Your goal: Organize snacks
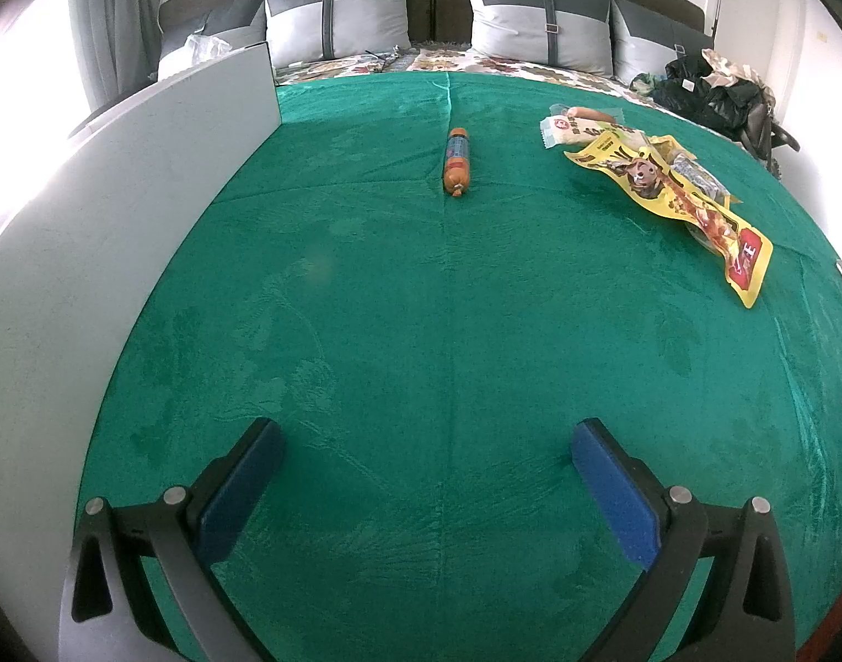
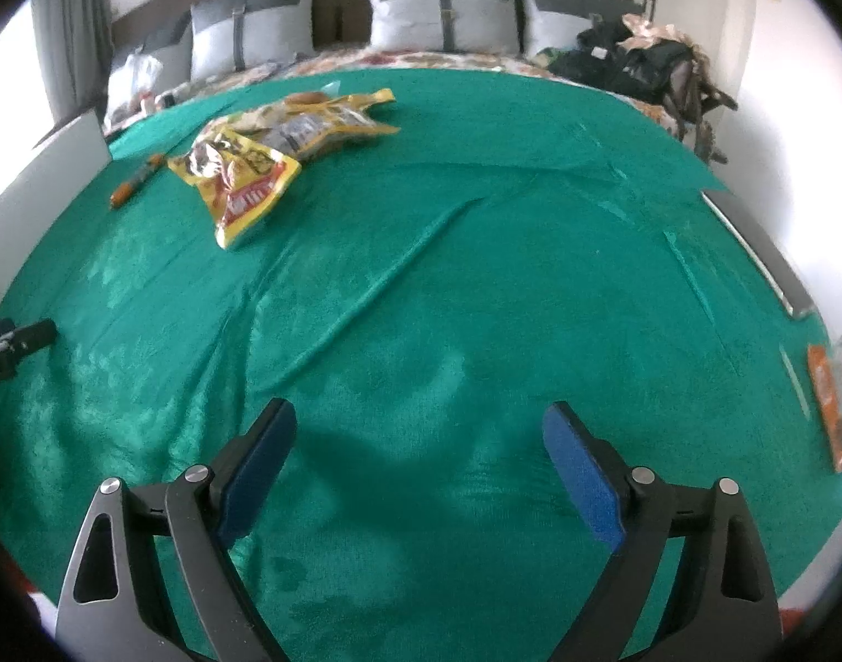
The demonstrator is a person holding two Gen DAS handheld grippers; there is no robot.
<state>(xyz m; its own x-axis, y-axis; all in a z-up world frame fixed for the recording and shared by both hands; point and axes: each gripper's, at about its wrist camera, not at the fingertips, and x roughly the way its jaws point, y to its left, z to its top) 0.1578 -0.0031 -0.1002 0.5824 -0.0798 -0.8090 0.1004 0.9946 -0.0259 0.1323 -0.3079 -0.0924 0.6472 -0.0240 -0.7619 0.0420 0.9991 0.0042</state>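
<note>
An orange sausage stick (image 1: 457, 161) lies alone on the green cloth (image 1: 421, 331), far ahead of my left gripper (image 1: 427, 436), which is open and empty. A pile of snack packs lies at the back right, with a long yellow pack (image 1: 691, 204) on top and a white pack (image 1: 572, 129) behind it. In the right wrist view the yellow pack (image 2: 241, 176) and the sausage stick (image 2: 134, 182) lie far to the upper left. My right gripper (image 2: 419, 419) is open and empty over bare cloth.
A grey board (image 1: 117, 209) stands along the left edge of the cloth. A grey rail (image 2: 762, 254) and an orange pack in a clear container (image 2: 831, 408) sit at the right edge. Pillows (image 1: 338, 16) and dark bags (image 1: 713, 94) lie behind. The left gripper's tip (image 2: 18, 339) shows at the left.
</note>
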